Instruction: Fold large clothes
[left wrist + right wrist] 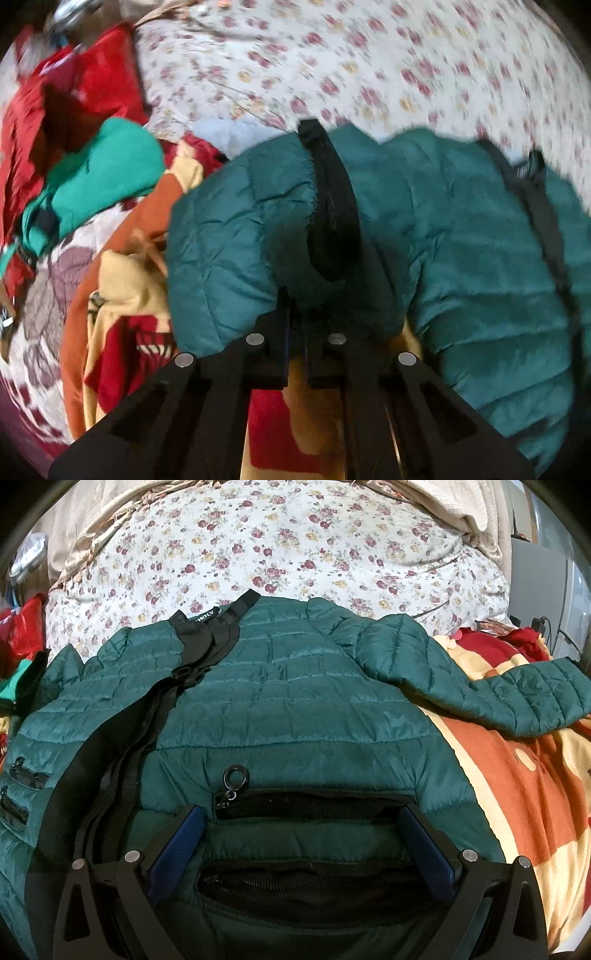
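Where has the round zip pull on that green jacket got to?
In the right wrist view, the round zip pull lies low, left of centre on the green jacket, at its open pocket's left end.

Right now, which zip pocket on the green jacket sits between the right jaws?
The wide open pocket with the ring zip pull, on the green jacket; the two small pockets lie far left.

You are looking down on a bed [295, 546] covered by a white sheet printed with small red and yellow flowers. Beyond its far edge lies a beige textured cover [443, 502] with a fringed hem. Nearer you, a blanket in orange, cream and red blocks [517, 775] spreads to the right. At the far right stands a pale grey panel [535, 568], with dark cables [554, 627] beside it. The light is soft and even.
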